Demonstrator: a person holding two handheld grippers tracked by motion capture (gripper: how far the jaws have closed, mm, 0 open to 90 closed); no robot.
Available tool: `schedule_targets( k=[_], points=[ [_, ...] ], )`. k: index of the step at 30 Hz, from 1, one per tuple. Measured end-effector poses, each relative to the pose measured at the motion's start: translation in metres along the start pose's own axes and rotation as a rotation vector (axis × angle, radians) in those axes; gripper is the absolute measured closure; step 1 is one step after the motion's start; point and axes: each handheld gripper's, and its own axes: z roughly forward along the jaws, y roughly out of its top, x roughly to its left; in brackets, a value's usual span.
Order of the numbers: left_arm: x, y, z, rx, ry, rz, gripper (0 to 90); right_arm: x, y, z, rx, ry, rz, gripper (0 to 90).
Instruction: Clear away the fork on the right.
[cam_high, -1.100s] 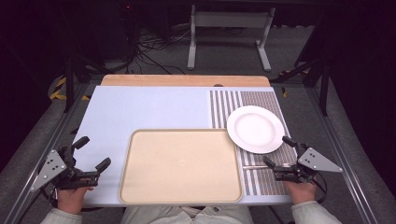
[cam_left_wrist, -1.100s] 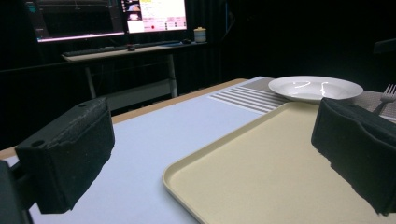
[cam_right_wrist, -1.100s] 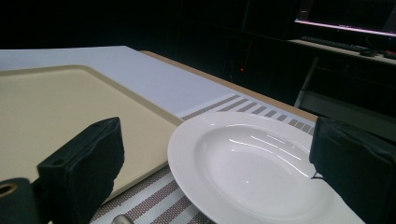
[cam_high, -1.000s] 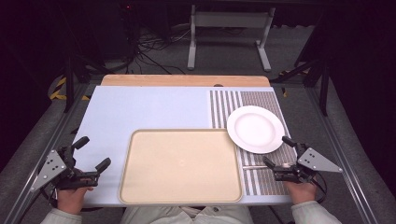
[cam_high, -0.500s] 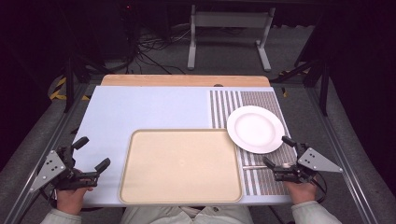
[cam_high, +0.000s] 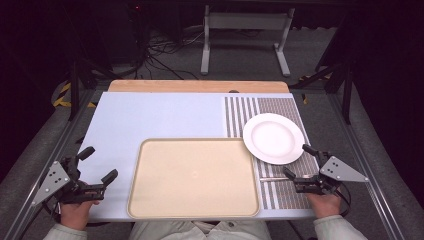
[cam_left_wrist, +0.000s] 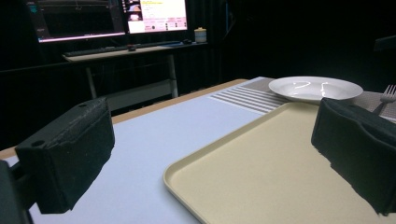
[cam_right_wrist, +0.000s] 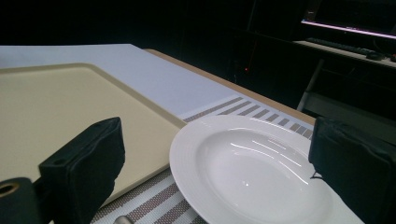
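white plate (cam_high: 273, 138) resting on the striped placemat (cam_high: 290, 107), just beside the far right corner of the beige tray (cam_high: 194, 177), rim close to the tray's edge, whether touching cannot be told. right gripper (cam_high: 302, 161) held low just right of the tray's right edge, near side of the plate, jaws spread wide, nothing between them, plate rim lying close ahead of them in the right gripper view. fork (cam_high: 274, 178) lying on the placemat just right of the tray, handle near the right gripper. left gripper (cam_high: 97, 165) held just left of the tray's near left corner, over the pale blue mat (cam_high: 160, 117), jaws spread, empty, well apart from the plate. tray bare, lying flat.
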Motion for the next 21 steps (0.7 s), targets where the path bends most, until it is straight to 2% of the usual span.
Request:
schedule_targets(
  k=[2,6,8,13,15,17,21],
  points=[
    [0.0,0.0,0.0,0.0,0.0,0.001,0.2,-0.001,0.002,0.0,0.004,0.003,-0.004,5.4],
    [0.0,0.0,0.001,0.004,-0.001,0.0,0.2,-0.005,0.01,0.002,0.005,0.022,0.019,5.8],
    [0.0,0.0,0.001,0.005,-0.001,0.0,0.1,-0.007,0.014,0.005,0.009,0.026,0.012,5.4],
    [0.0,0.0,0.001,0.003,0.0,0.0,0.2,-0.011,0.021,0.014,0.066,0.031,0.045,1.2],
    [0.0,0.0,0.001,0.003,0.001,0.0,0.2,-0.013,0.026,0.017,0.107,0.049,0.025,1.8],
    [0.0,0.0,0.001,0.003,0.001,0.0,0.2,-0.014,0.029,0.019,0.125,0.056,0.011,2.0],
    [0.0,0.0,0.001,0.004,-0.001,0.0,0.2,-0.019,0.041,0.021,0.184,0.106,-0.02,5.6]
  ],
)
